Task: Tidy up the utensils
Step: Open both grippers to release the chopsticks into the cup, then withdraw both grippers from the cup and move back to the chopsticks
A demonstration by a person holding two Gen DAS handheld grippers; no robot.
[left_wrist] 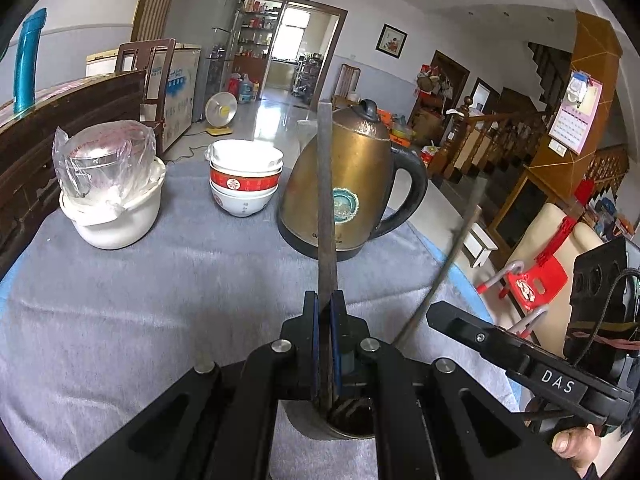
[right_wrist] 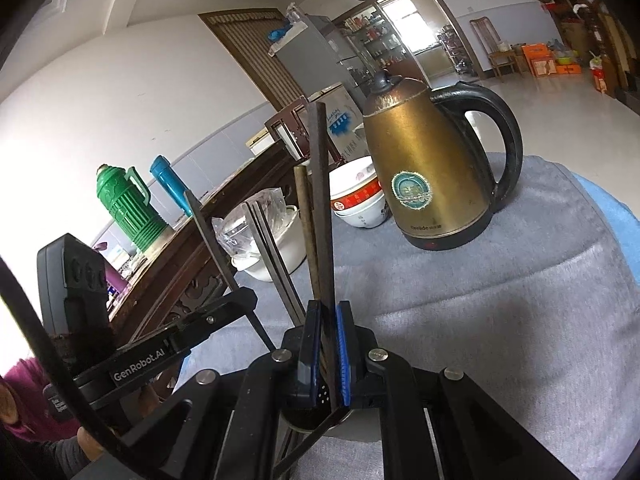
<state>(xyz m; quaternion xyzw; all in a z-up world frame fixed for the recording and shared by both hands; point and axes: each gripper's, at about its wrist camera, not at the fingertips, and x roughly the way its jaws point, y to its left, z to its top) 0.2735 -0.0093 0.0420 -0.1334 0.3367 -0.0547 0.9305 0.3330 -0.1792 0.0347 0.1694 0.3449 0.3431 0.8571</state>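
At the bottom centre of each wrist view you have a claw closed on a dark chopstick: your left gripper (left_wrist: 325, 312) pinches one chopstick (left_wrist: 326, 200) upright, and your right gripper (right_wrist: 329, 320) pinches another dark chopstick (right_wrist: 322, 208). I judge this is to lower their ends into the metal holder (left_wrist: 320, 426) just below the fingers. Farther back, the kettle (left_wrist: 348, 184) and stacked bowls (left_wrist: 245, 178) stand apart on the grey cloth (left_wrist: 160, 300), leaving you working room.

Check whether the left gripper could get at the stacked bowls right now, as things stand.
Probably not yet: the left gripper is shut on a dark chopstick over the metal holder. The cloth toward the stacked bowls looks clear otherwise.
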